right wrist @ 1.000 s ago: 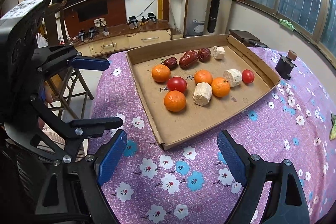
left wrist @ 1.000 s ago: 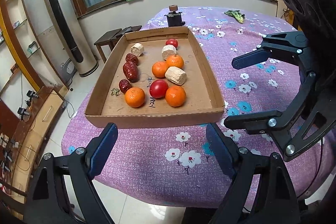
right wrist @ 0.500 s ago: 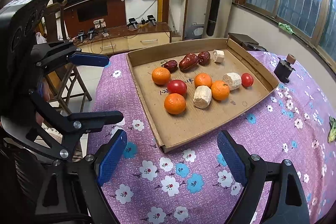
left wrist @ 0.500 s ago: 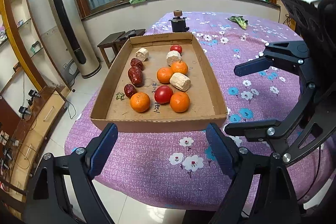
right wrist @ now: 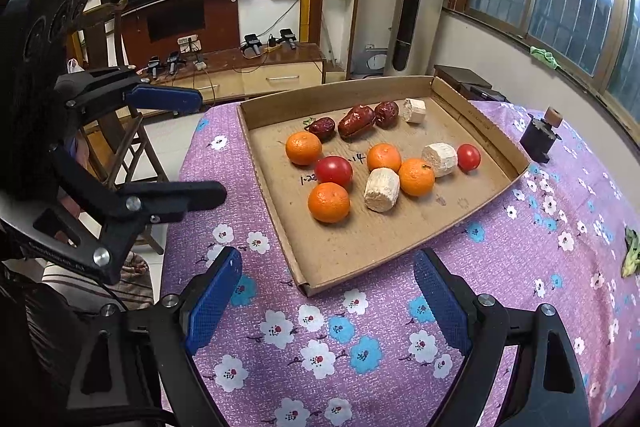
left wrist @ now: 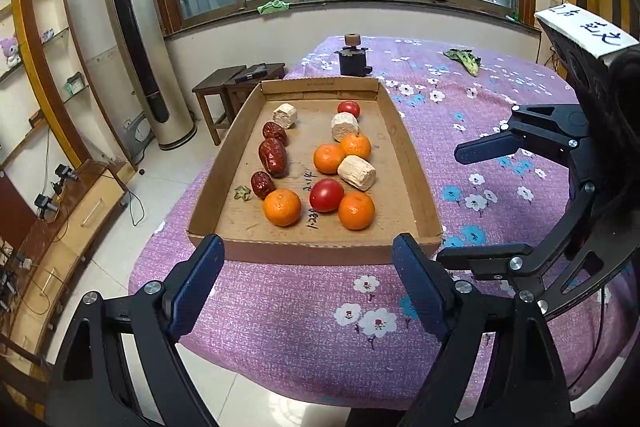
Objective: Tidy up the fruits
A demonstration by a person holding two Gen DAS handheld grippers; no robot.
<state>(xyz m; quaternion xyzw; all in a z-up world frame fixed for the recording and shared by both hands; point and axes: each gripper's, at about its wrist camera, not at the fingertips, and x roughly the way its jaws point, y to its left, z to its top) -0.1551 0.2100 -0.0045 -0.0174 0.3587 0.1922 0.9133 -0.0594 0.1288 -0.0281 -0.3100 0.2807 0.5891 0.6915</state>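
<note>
Hovering short of the near wall of the cardboard tray [left wrist: 312,253], the left gripper [left wrist: 308,281] has its jaws spread wide with nothing between them; the right gripper [left wrist: 486,201] shows at the right, also empty. All the fruit sits inside the tray: four smooth mandarins, two glossy tomatoes, three wrinkled red dates along the left side, and three pale, fibrous cylindrical chunks. The nearest mandarin [left wrist: 282,207] touches a date [left wrist: 262,184], so a careless grab there would likely nudge both.

From the right wrist view, the right gripper [right wrist: 326,301] also stands wide apart over the purple floral tablecloth [right wrist: 360,339], just short of the tray corner [right wrist: 306,287]. A tomato [right wrist: 333,171] rests against the near mandarin [right wrist: 329,202]; being round and slick, either could probably roll away if pinched off-centre. The thin cardboard may slide on the cloth if bumped.
</note>
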